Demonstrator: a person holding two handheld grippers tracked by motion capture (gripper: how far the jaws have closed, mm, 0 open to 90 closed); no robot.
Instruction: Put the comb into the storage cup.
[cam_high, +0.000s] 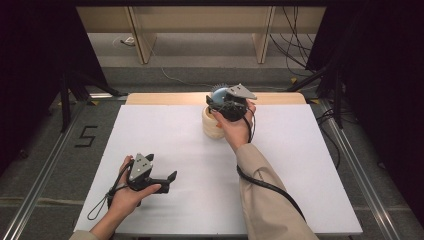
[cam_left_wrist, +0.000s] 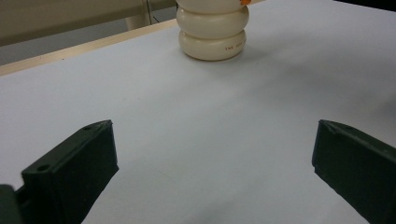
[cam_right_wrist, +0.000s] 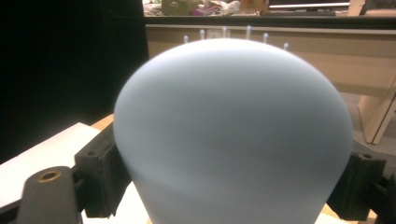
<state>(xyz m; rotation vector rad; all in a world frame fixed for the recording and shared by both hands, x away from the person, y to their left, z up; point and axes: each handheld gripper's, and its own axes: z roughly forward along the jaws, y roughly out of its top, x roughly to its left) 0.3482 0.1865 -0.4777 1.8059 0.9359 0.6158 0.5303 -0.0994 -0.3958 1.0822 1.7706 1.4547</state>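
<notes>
Under the right claw (cam_high: 223, 98), cream stacked rings (cam_high: 212, 125).

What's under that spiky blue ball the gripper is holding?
A cream stack of rings stands right under the spiky blue ball on the white table. The right gripper and the hand cover the stack's top, so whether ball and stack touch can't be seen.
</notes>
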